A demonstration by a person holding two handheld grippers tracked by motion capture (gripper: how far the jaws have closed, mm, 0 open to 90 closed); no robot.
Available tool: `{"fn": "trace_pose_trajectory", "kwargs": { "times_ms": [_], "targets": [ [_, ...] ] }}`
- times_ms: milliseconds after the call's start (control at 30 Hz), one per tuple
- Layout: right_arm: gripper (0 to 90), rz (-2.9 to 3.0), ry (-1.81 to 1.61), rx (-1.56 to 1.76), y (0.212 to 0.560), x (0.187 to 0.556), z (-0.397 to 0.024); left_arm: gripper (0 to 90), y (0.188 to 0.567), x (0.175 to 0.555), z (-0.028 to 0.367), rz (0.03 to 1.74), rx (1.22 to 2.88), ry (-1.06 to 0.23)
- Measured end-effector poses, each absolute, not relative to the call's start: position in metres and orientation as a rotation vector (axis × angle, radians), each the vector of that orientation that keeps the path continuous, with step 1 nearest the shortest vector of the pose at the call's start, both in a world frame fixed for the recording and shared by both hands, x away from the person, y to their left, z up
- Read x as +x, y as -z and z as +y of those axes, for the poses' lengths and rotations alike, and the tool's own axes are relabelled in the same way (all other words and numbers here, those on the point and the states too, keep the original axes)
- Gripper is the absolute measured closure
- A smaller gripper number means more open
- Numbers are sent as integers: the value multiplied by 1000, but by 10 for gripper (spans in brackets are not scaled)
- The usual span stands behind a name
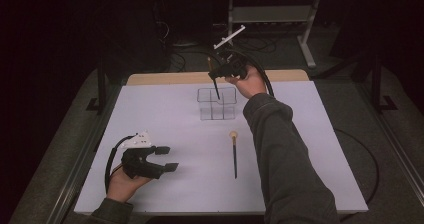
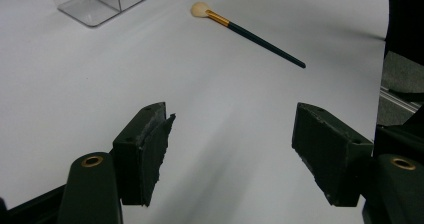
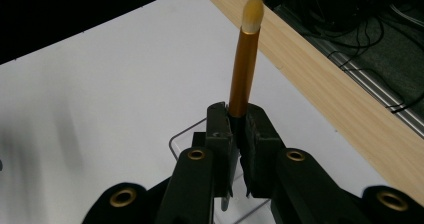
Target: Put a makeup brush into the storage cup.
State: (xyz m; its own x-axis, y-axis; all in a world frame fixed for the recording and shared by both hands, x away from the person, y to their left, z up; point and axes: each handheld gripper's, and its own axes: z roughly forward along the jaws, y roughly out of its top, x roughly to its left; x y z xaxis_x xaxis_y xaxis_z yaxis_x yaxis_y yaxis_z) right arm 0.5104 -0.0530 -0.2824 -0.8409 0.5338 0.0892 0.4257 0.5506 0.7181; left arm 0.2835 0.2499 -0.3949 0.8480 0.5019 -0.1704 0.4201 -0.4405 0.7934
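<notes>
High view: the right tool point(image 1: 220, 74) hangs above the clear acrylic organizer point(image 1: 216, 104), which stands on the white desk point(image 1: 165, 114) toward its far edge. Its jaws are clenched on a makeup brush point(image 1: 215, 81) with a gold ferrule; the brush stands nearly upright, bristle end up, and its dark handle reaches down into the organizer, though which compartment cannot be told. Right gripper view shows the same grasp from close by: the two black jaws are pressed together around the brush point(image 3: 243, 69) just below the gold part, with the organizer's rim point(image 3: 182, 134) underneath and the desk's wooden edge beyond. A second brush point(image 1: 234, 154) lies flat on the desk, nearer the person than the organizer, its pale round head pointing toward the organizer. The left tool point(image 1: 167, 159) rests low over the desk, well to the left of the organizer and nearer the person, jaws spread wide and released, nothing between them.
</notes>
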Motion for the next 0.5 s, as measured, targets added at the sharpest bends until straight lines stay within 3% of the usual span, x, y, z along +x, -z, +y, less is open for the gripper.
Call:
{"fn": "trace_pose_trajectory", "kwargs": {
  "times_ms": [500],
  "targets": [
    [822, 2651, -1157, 863, 291, 511, -51, 299, 394, 283, 251, 674, 2089, -112]
  ]
}}
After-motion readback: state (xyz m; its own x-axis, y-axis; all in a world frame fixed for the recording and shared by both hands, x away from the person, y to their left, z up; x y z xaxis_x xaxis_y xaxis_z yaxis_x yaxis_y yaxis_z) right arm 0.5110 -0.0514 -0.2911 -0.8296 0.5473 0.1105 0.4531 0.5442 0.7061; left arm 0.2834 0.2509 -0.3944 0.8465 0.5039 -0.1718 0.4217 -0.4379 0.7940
